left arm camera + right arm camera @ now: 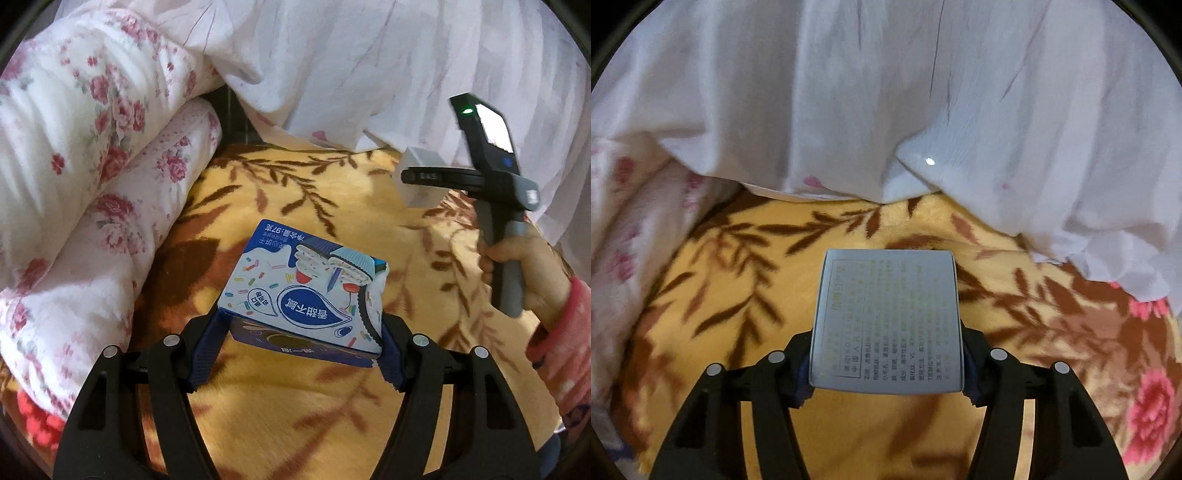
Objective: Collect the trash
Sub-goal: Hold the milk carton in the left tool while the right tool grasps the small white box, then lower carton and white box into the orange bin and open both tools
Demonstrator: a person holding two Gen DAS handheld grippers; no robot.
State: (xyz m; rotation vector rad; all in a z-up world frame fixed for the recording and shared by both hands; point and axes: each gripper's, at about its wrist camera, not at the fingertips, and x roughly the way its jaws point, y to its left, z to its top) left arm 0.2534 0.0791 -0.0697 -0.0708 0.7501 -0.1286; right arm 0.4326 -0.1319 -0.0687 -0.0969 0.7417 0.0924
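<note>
A blue and white cookie box (295,280) hangs a little above the blanket in the left wrist view. My left gripper (299,343) is shut on it, with blue pads pressing its two sides near the bottom end. In the right wrist view a pale grey carton (886,314) with printed text faces up, and my right gripper (886,358) is shut on its near end. The left wrist view also shows that right gripper (424,177) at the upper right, with the pale carton (421,195) in its jaws and a person's hand (517,266) on its handle.
A yellow blanket (295,413) with brown leaves covers the bed (713,295). A rolled floral quilt (92,184) lies along the left. A rumpled white sheet (351,66) is heaped at the back (886,92). A red sleeve (561,332) shows at the right edge.
</note>
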